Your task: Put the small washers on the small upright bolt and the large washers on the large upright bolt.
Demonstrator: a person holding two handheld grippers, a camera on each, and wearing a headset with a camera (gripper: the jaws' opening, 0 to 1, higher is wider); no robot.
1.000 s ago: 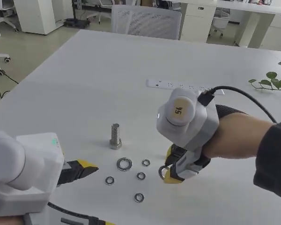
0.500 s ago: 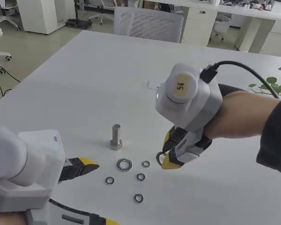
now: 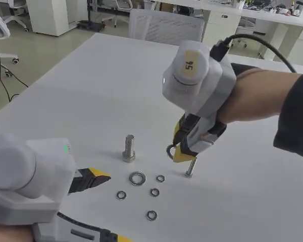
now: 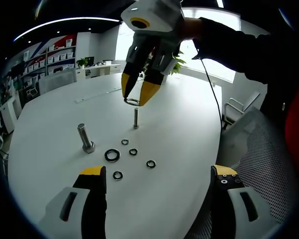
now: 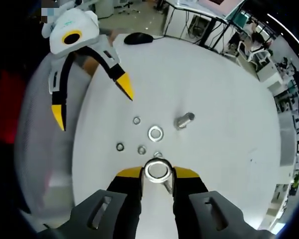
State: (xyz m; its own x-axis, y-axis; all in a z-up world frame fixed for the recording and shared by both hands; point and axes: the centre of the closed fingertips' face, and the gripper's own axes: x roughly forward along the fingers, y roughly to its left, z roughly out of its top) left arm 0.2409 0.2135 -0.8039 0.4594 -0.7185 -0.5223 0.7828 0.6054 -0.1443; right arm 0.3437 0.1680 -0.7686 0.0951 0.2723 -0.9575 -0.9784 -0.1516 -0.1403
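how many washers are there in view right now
6. Five lie on the table near the large bolt: one large washer, four small washers. The sixth washer is held in the right hand-held gripper, by the small bolt. None looks hidden.

In the head view, the right gripper (image 3: 179,153) is covering the top of the small bolt (image 3: 190,170) and most of the washer (image 3: 170,151) it is gripping. The left gripper (image 3: 93,179) is running off the bottom-left edge, its body hiding one jaw.
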